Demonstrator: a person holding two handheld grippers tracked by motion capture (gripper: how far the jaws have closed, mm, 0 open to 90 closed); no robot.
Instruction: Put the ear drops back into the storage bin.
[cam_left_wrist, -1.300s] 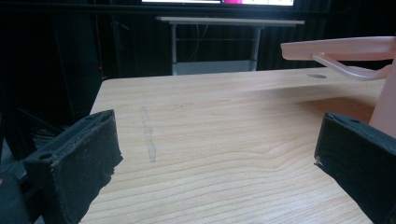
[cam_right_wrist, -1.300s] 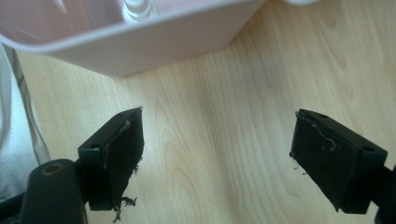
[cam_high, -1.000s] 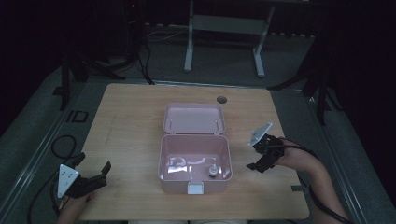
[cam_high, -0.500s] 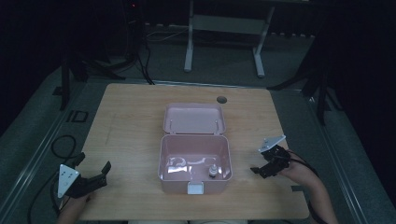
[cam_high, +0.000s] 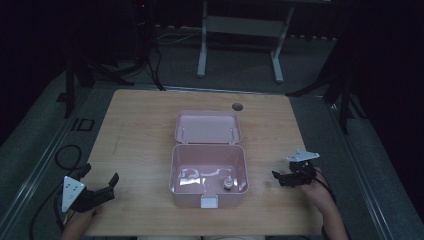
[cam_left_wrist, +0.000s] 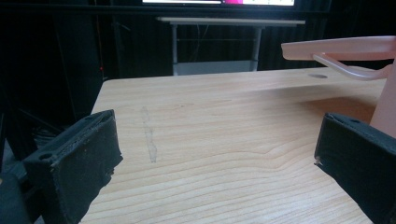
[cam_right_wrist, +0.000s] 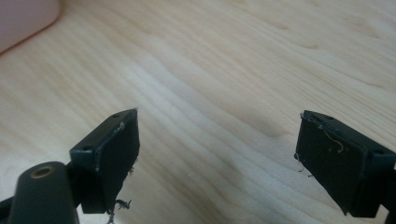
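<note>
1. Lab or recording studio, dim, dark walls.
2. Lone wooden desk on grey floor, cable hole at 12 o'clock.
3. Loose cables on floor at 9 o'clock.
4. White stand frame at 12 o'clock; lit monitor edge above it.

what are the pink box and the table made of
Box: looks like moulded plastic, smooth and slightly glossy, with light glinting off its inner floor and rounded corners. Table: pale wood or wood-look laminate, matt, with clear grain lines close up; which one is hard to tell.
</note>
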